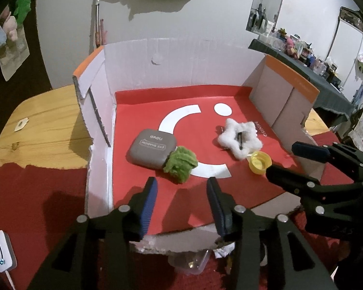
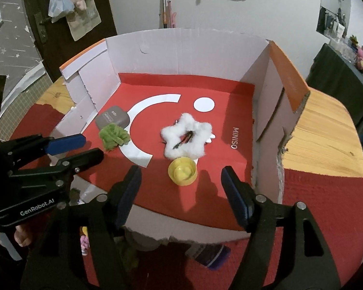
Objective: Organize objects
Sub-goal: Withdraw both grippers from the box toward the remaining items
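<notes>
Red liner: a red paper sheet with white arc and dot (image 1: 205, 101) covers the floor of the white cardboard box with orange-topped side flaps (image 1: 181, 62), whose low front edge lets both grippers reach in.
Grey case: the grey rounded-square zip case (image 1: 151, 148) lies toward the box's left wall.
Green tuft: the fuzzy green scrunchie-like tuft (image 1: 180, 163) touches the case's near right corner.
White star: the fluffy white star-shaped hair clip (image 2: 185, 136) sits mid-floor, nearer the right wall.
Yellow cup: the small yellow plastic cup (image 2: 182, 171) stands upright just in front of the star, touching it.
Left gripper: the left gripper (image 1: 181, 191) hangs over the front edge, fingers spread, nothing between them.
Right gripper: the right gripper (image 2: 181, 178) has fingers spread wide; the cup sits free beyond the tips.
Judgement: items look gathered in the box; both grippers seem clear of them.
</notes>
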`<state>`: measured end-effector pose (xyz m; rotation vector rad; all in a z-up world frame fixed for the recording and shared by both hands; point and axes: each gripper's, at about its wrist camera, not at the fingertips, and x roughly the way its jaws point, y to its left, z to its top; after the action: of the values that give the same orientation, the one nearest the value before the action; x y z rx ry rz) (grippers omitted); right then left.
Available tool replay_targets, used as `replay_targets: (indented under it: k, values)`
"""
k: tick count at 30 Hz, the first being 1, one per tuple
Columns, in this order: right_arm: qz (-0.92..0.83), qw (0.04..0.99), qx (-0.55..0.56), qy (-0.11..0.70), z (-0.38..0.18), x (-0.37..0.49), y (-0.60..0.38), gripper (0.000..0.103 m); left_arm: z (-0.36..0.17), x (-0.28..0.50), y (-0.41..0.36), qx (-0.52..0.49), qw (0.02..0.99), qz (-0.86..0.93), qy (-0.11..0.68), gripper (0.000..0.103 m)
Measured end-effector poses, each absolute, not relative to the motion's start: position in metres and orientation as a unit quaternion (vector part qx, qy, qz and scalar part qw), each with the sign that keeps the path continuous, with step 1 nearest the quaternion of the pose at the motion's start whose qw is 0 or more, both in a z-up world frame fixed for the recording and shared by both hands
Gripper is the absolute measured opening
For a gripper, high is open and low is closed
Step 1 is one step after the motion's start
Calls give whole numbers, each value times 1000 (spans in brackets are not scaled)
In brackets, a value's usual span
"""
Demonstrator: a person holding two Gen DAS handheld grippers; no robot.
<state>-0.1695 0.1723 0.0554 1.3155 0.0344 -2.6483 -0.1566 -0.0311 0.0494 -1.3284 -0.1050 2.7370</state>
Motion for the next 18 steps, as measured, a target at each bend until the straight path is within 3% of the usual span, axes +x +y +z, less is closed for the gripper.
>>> replay_targets:
  k: [5,9,15,18]
  values:
    - [-894,91,439,6,59,-162,174,71,54,-149,-29,-425,45,904,-30,57]
    - [-897,89,433,4,63,-154,176,80,58,-143,-28,-418,40,907,-26,64]
    - [-901,87,425,0,70,-142,178,81,65,-133,-27,-407,36,913,-23,72]
    - [-903,84,420,-1,74,-136,178,89,67,-128,-27,-401,34,915,-23,78]
